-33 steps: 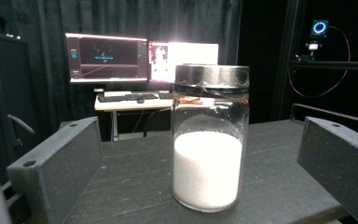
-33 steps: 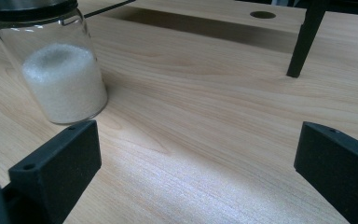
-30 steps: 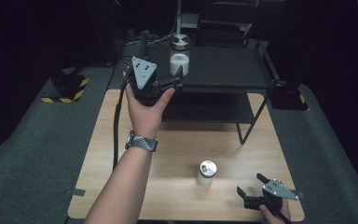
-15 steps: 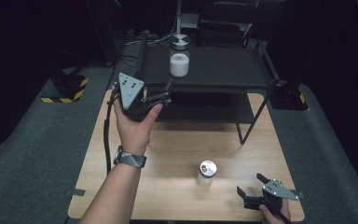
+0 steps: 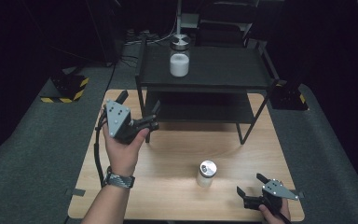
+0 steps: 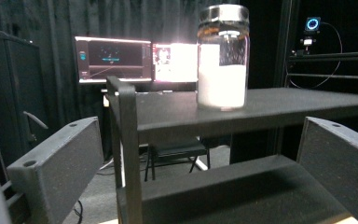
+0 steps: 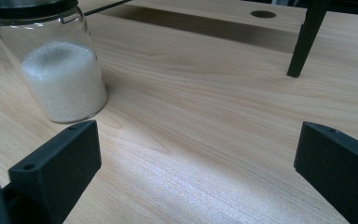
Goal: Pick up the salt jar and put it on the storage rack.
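Note:
A glass jar (image 5: 179,58) of white powder with a metal lid stands on the top of a black two-tier shelf (image 5: 223,72); the left gripper view shows this jar (image 6: 223,58) upright on the shelf top (image 6: 279,109). My left gripper (image 5: 153,119) hovers open by the shelf's front left leg, jaws (image 6: 200,140) empty and level with the shelf edge. A second, smaller jar (image 5: 206,173) stands on the wooden table (image 5: 177,154). My right gripper (image 5: 251,185) rests open near the table's front right, a little right of that jar (image 7: 58,70), with nothing between its jaws (image 7: 198,144).
The shelf's thin legs (image 7: 305,42) stand on the table's far half. Yellow-and-black striped blocks (image 5: 67,88) sit on the grey floor on both sides. Lit monitors (image 6: 116,58) and a chair stand behind the shelf. A round hole (image 7: 263,14) is in the tabletop.
My left gripper has drawn back from the shelf top toward the person and dropped lower, leaving the jar standing there. The right gripper and the table jar have not moved.

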